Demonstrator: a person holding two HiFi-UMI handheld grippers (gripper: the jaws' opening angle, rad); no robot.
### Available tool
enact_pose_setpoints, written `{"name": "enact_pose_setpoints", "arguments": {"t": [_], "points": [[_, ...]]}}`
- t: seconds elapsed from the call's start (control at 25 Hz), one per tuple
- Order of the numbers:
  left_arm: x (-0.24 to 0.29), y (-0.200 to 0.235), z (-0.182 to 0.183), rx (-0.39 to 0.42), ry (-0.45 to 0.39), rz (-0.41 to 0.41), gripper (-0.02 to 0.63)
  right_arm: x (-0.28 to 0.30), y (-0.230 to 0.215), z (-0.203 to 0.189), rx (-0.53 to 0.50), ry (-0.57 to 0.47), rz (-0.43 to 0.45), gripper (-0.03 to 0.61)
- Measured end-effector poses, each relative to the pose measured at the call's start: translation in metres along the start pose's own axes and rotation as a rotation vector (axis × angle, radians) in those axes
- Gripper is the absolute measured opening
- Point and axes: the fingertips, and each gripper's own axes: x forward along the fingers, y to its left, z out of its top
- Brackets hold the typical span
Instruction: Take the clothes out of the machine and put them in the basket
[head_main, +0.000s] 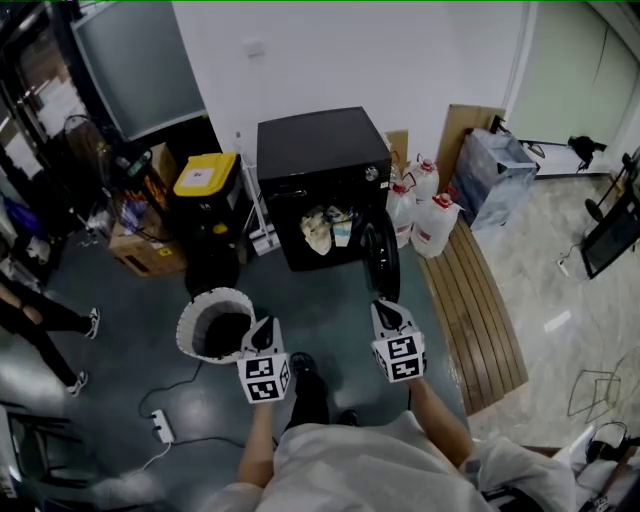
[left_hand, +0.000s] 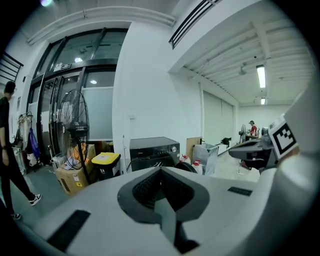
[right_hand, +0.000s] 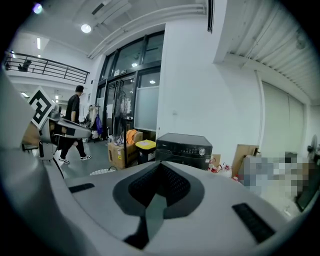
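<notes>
The black washing machine (head_main: 322, 160) stands against the white wall, its round door (head_main: 381, 256) swung open to the right. Light-coloured clothes (head_main: 328, 228) lie in the drum opening. A white basket (head_main: 197, 318) with something dark inside sits on the floor at the front left of the machine. My left gripper (head_main: 263, 338) hangs just right of the basket, shut and empty. My right gripper (head_main: 391, 318) is level with it, below the door, also shut with nothing in it. Both gripper views show the machine (left_hand: 154, 150) (right_hand: 184, 149) ahead, beyond the closed jaws.
A yellow-lidded black bin (head_main: 207, 180) and a cardboard box (head_main: 145, 250) stand left of the machine. White jugs (head_main: 425, 215) and a wooden slatted bench (head_main: 475, 310) are on the right. A power strip (head_main: 160, 427) with cable lies front left. A person's legs (head_main: 40, 320) are at far left.
</notes>
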Motion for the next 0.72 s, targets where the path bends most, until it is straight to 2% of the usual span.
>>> {"name": "enact_pose_setpoints", "arguments": {"t": [0.32,0.6,0.72], "points": [[0.079,0.027,0.013,-0.017,-0.007,-0.02,0.018,0.071,-0.023,0.008,-0.006,0.018,-0.012,0.021],[0.173,0.077,0.045,-0.022,-0.005,-0.062,0.018,0.167,-0.04,0.036,-0.015,0.04,-0.042,0.021],[0.212,0.101,0.064,-0.015,-0.008,-0.082,0.018,0.21,-0.044,0.059,-0.016,0.034,-0.054,0.021]]}}
